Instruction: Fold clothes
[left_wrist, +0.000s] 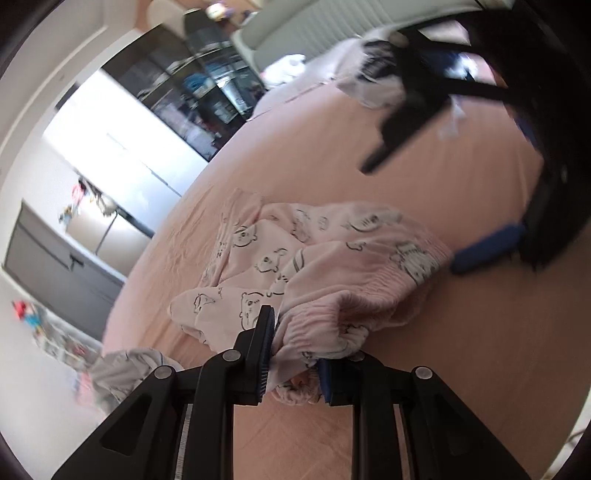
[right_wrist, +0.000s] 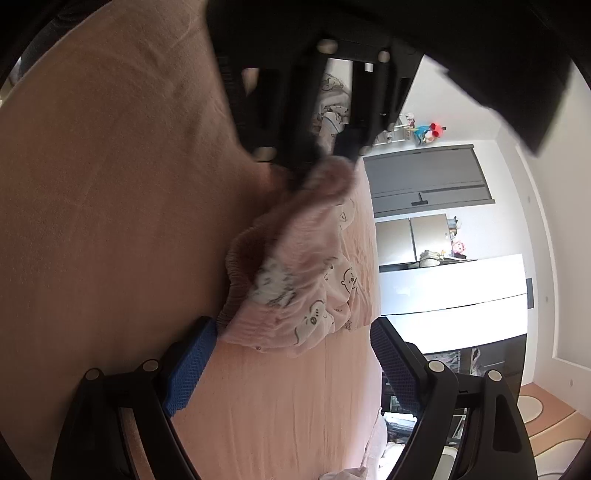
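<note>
Left gripper (left_wrist: 291, 354) pinching waistband of pink trousers (left_wrist: 314, 266) bunched mid-bed (left_wrist: 443, 350). Right gripper (right_wrist: 291, 354) gaping wide, empty, hovering beside trousers' far waistband end. Risk: thin grip slipping while lifting, crumpled fabric folding crooked.

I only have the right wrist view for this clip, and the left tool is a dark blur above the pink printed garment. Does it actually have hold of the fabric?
Observer: Yes. The left wrist view shows the left tool shut on the gathered elastic waistband of the pink garment.
Operator: Is more laundry waiting anywhere outside my view?
Observer: Yes, a pile of mixed clothes sits at the far end of the bed, well apart from the pink garment.
</note>
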